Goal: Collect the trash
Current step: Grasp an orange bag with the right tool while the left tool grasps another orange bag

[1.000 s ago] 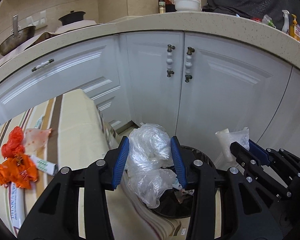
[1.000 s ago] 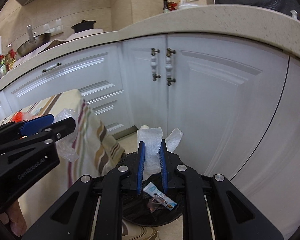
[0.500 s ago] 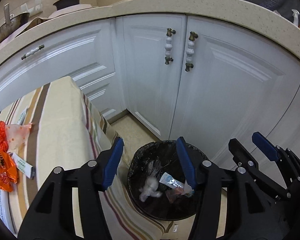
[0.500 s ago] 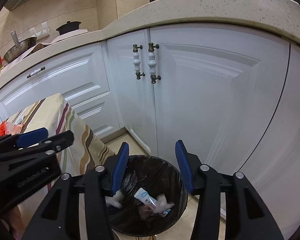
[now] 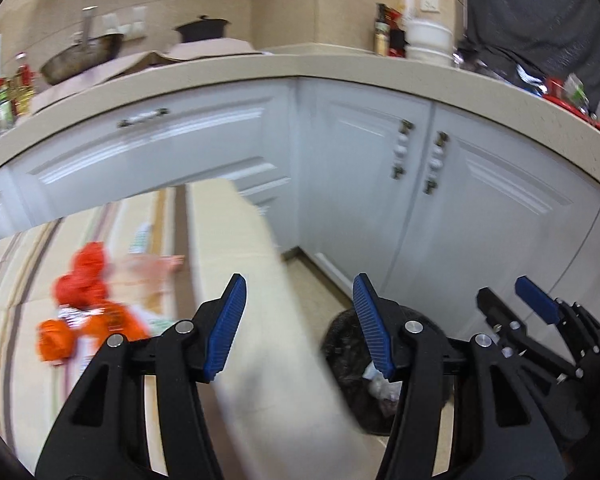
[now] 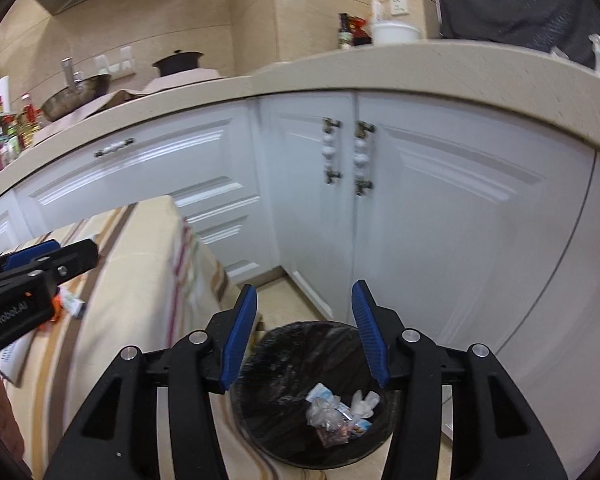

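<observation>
While both tongs, left (image 5: 298, 328) and right (image 6: 304, 336), gape released and grasp nothing, lying crumpled in black-lined bin (image 6: 296, 344) on floor beside striped table (image 6: 140, 280): pale plastic trash (image 6: 340, 412).

- White cabinets (image 6: 440, 220) fill the frame's middle.
- Beige counter (image 6: 420, 64) curves across the top.
- Wok (image 6: 76, 94) and black pot (image 6: 178, 62) sit upper left.
- White bowl (image 6: 396, 32) sits top right.

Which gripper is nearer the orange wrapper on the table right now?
Left. The left gripper hangs open at the table edge beside the orange wrapper; the right gripper hangs open over the bin.
</observation>
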The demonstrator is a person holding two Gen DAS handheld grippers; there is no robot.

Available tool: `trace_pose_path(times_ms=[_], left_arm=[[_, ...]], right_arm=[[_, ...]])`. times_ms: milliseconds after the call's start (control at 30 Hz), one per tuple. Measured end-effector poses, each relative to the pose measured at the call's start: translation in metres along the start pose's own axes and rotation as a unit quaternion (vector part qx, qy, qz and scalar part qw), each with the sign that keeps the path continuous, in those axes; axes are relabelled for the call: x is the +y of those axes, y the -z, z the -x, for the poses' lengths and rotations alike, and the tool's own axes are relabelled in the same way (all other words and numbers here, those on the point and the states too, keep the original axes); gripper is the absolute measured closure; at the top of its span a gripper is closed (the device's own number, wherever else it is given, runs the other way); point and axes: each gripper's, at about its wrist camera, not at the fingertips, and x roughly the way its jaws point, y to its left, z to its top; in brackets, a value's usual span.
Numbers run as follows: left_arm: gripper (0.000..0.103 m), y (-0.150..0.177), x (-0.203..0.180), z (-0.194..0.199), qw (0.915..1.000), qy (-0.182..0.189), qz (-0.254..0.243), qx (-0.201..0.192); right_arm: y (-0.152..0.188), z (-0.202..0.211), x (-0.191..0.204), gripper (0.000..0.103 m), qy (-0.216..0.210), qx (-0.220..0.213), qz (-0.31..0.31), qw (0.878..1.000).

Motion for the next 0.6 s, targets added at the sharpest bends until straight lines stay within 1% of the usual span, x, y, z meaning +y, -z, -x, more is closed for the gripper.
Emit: trace_pose_path(times_ms=[100,267,433,600], left_arm=[[0.049,0.005,0.035,0.020,0.9995,-0.027,0.014,-0.007],[0.049,0.017,0.091,0.048,0.9967,-0.073,0.032,-0.011],[0.048,0.034,0.149,0.073,0.9906,-0.125,0.054,-0.011],[0.048,0.053,0.202,0.093,0.9821,-0.169,0.084,-0.003]], right_arm=[[-0.003,0.008,0.025,0.050,-0.019,-0.005,0.012,1.000],[-0.005,0.018,0.069,0.050,-0.055,-0.008,0.034,0.998],[0.002,0.026,0.122,0.050,-0.100,-0.004,0.060,0.993],[0.011,0.028,0.179,0.050,-0.153,0.011,0.088,0.984]])
